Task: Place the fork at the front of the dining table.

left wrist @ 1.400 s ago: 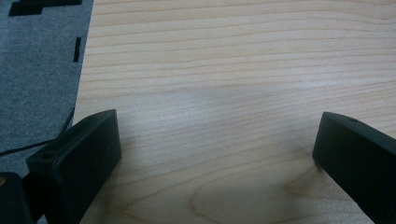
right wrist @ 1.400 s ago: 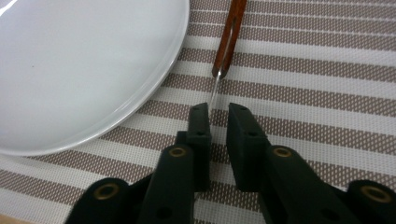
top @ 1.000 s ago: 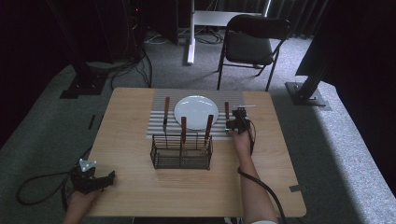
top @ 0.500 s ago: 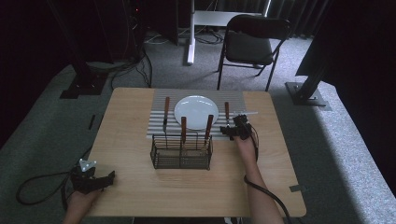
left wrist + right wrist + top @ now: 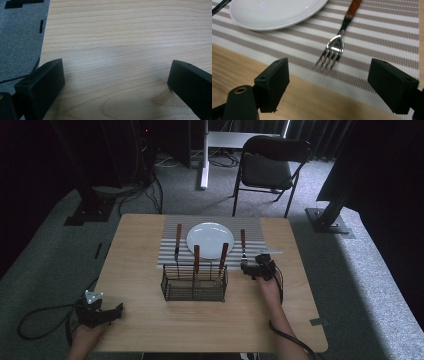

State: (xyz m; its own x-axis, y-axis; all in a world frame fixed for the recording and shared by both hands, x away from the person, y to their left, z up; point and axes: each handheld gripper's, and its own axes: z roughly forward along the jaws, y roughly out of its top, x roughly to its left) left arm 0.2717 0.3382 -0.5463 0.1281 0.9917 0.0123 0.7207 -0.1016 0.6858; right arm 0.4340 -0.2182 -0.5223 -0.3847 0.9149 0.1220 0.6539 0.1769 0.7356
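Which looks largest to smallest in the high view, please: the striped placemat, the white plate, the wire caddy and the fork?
1. Striped placemat.
2. Wire caddy.
3. White plate, though it lies farther from the camera, so this rank is unsure.
4. Fork.

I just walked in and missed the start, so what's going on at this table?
A person is working at a table with a gripper in each hand. The right gripper, jaws open and empty, sits just short of a fork lying on the striped placemat beside a white plate. The left gripper rests open over bare wood.
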